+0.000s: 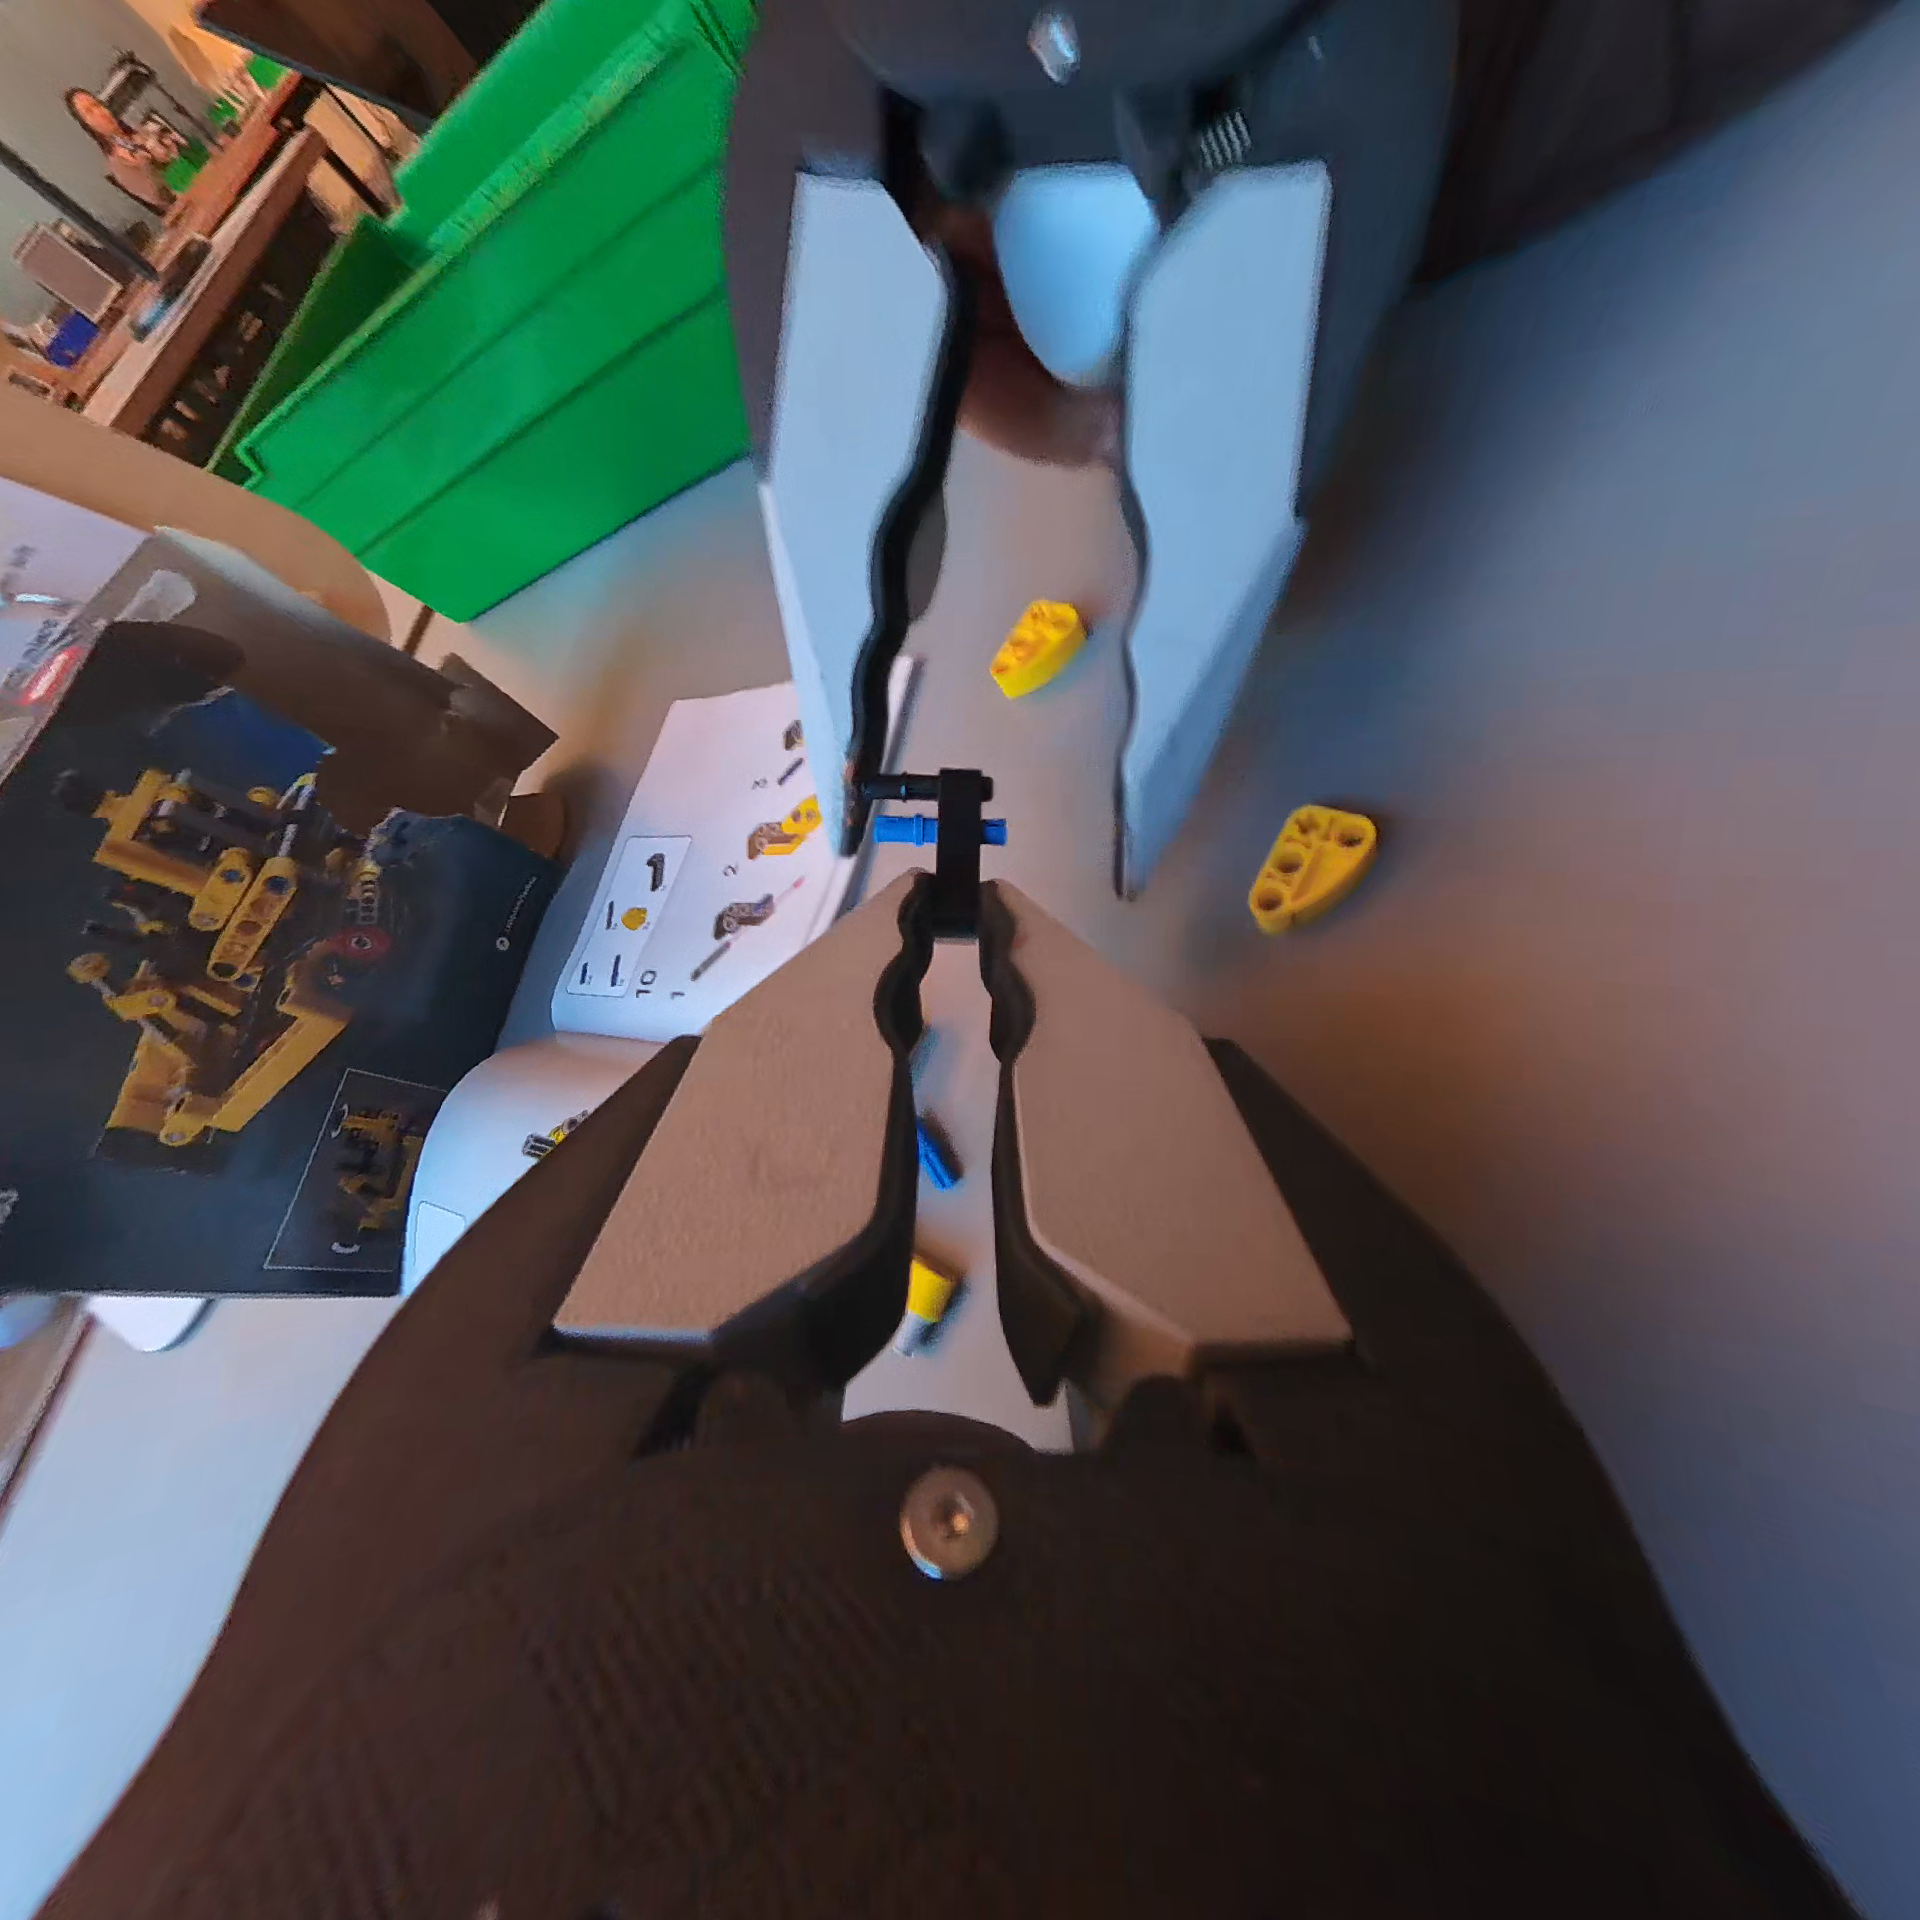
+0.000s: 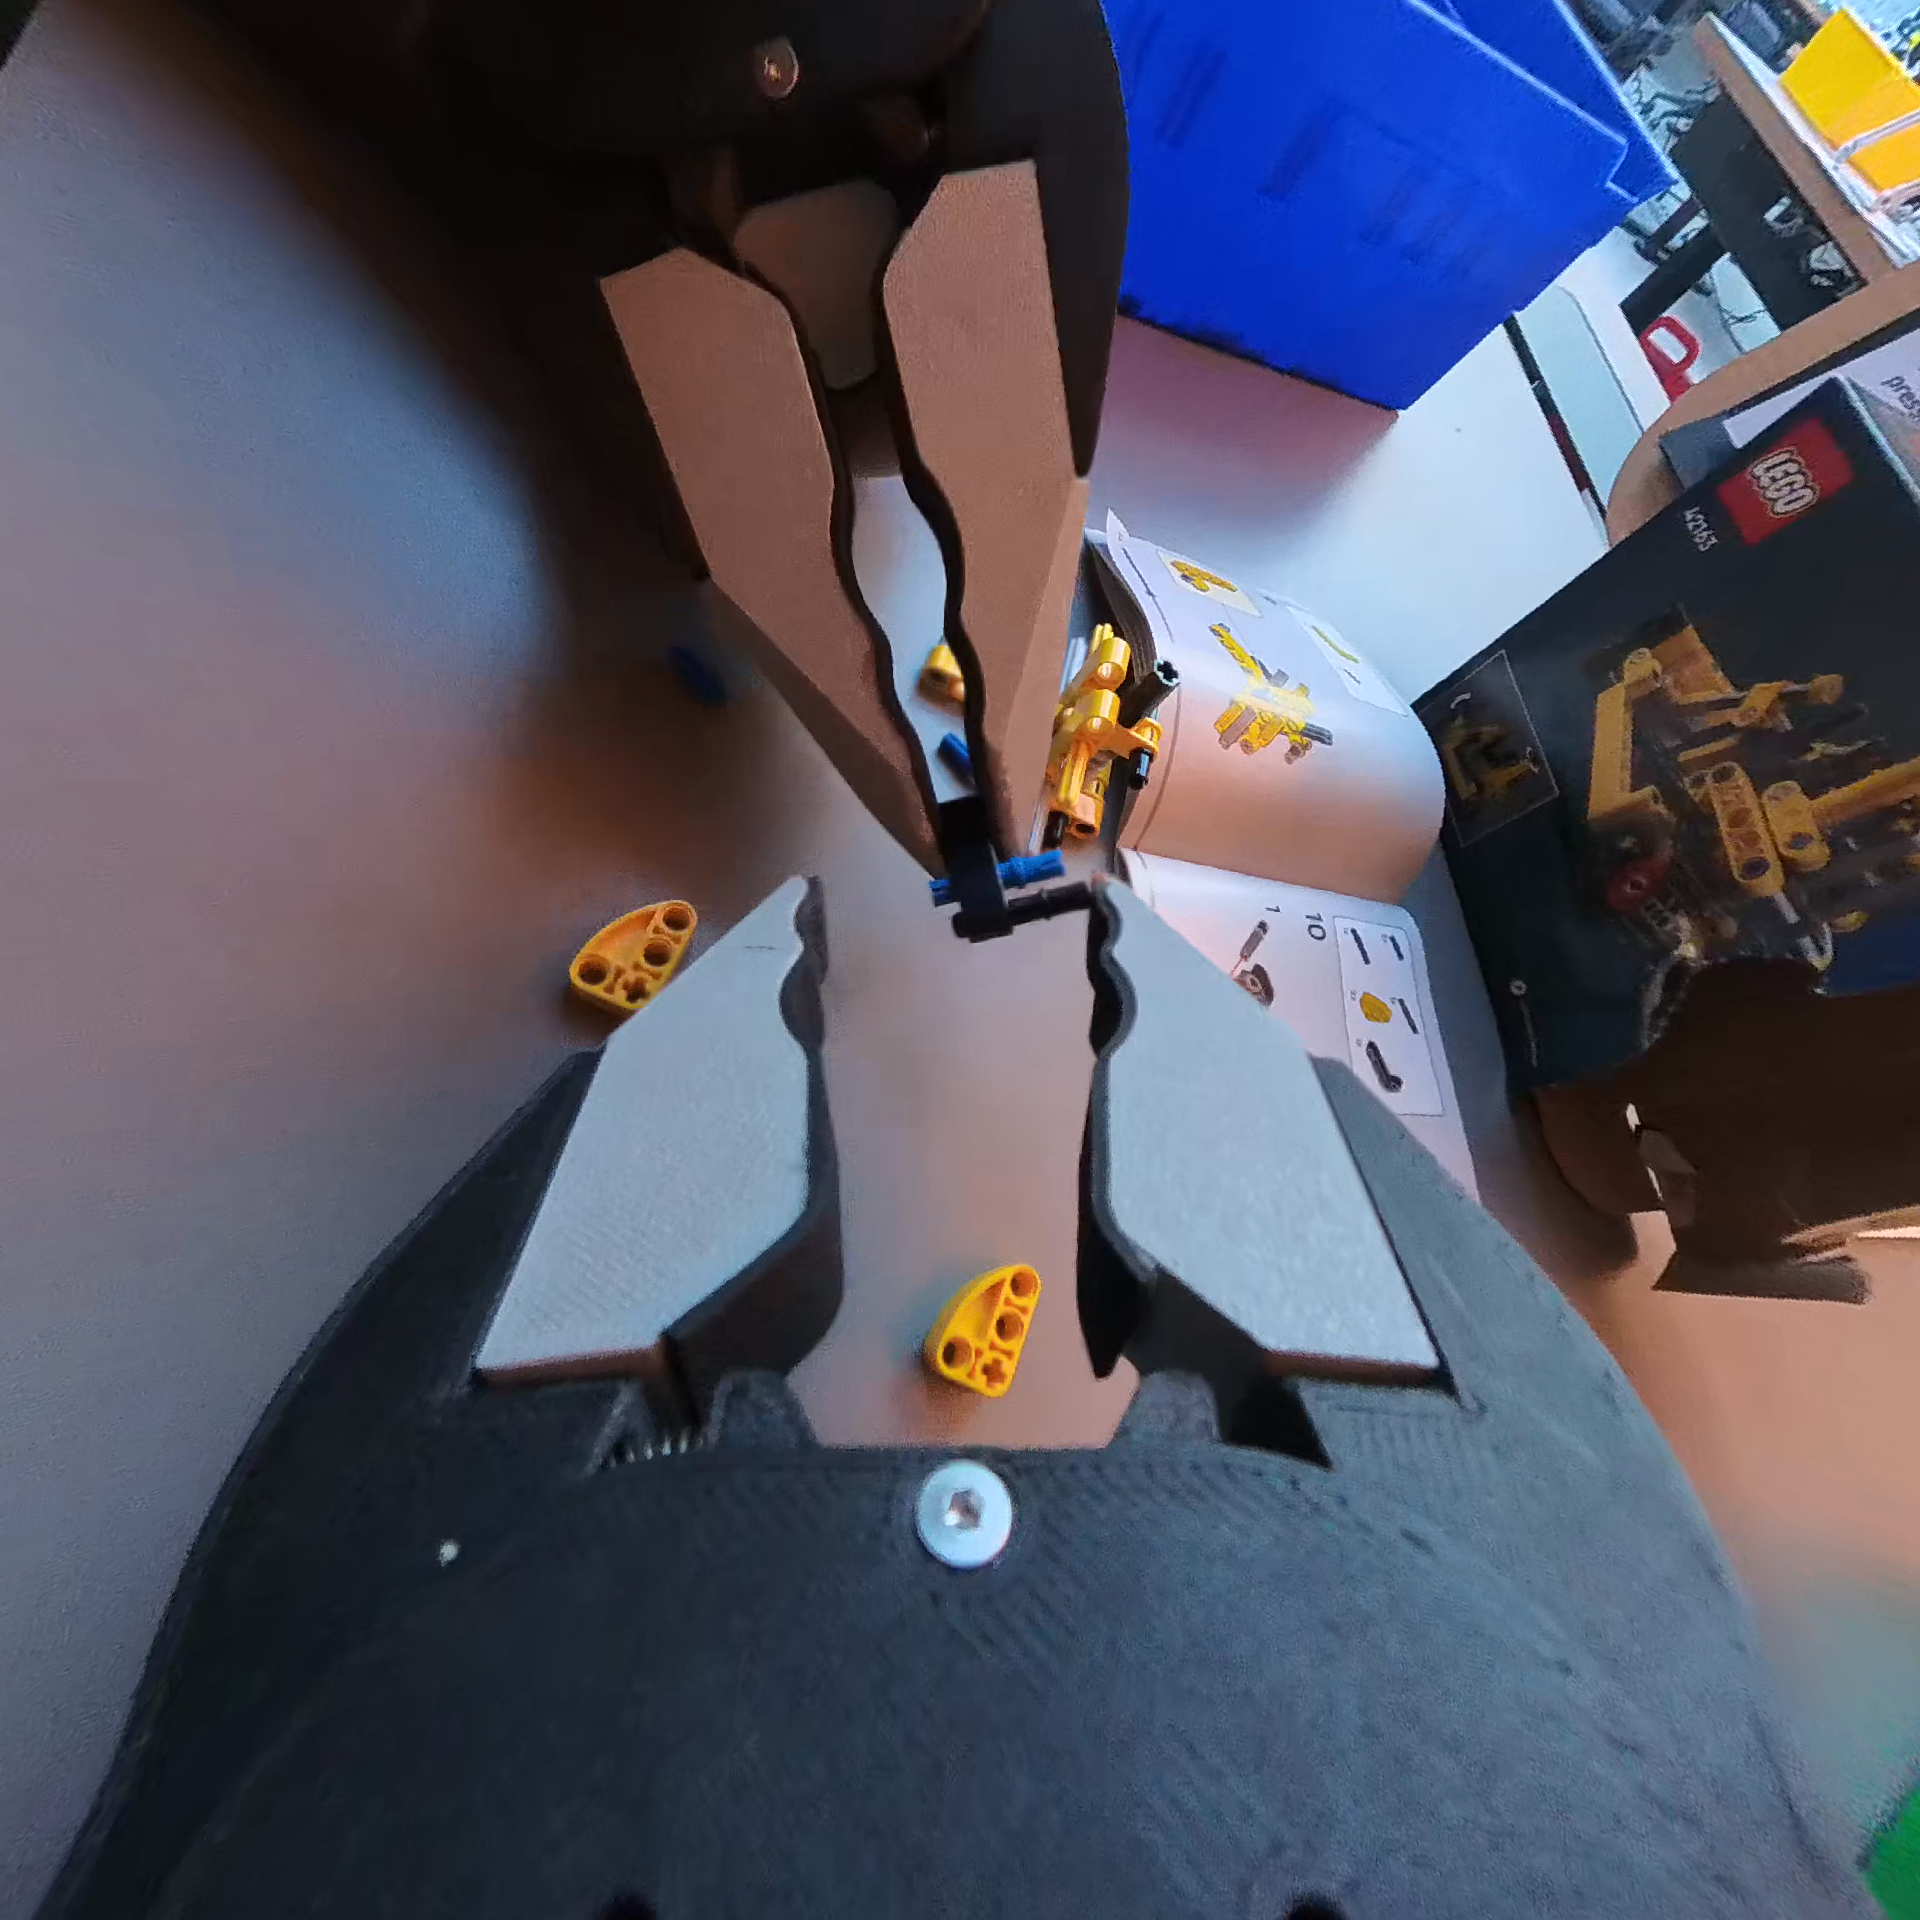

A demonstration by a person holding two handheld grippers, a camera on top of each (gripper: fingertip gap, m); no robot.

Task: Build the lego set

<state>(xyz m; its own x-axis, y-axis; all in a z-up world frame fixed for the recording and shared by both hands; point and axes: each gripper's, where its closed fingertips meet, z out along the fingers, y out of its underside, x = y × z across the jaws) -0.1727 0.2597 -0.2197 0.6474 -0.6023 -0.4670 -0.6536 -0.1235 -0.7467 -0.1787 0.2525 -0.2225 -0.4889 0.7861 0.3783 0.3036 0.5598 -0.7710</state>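
My left gripper [image 1: 954, 883] is shut on a short black beam [image 1: 958, 831], held above the table. A blue pin [image 1: 902, 829] runs through the beam, and a black pin [image 1: 902, 787] sticks out of its top hole. My right gripper [image 2: 951, 899] is open and faces the left one. The beam [image 2: 975, 883] sits between its tips, and the black pin [image 2: 1044, 906] touches the tip of one finger [image 2: 1107, 914]. Two yellow rounded plates [image 2: 632, 956] [image 2: 982, 1330] lie on the table below.
The open instruction booklet [image 2: 1330, 997] and the set's dark box [image 2: 1683, 831] lie to one side. A yellow sub-assembly [image 2: 1096, 727] and loose blue pins [image 1: 935, 1153] lie on the table. Green bins [image 1: 540, 312] and a blue bin [image 2: 1351, 187] stand behind. My left and right fingertips are right by each other.
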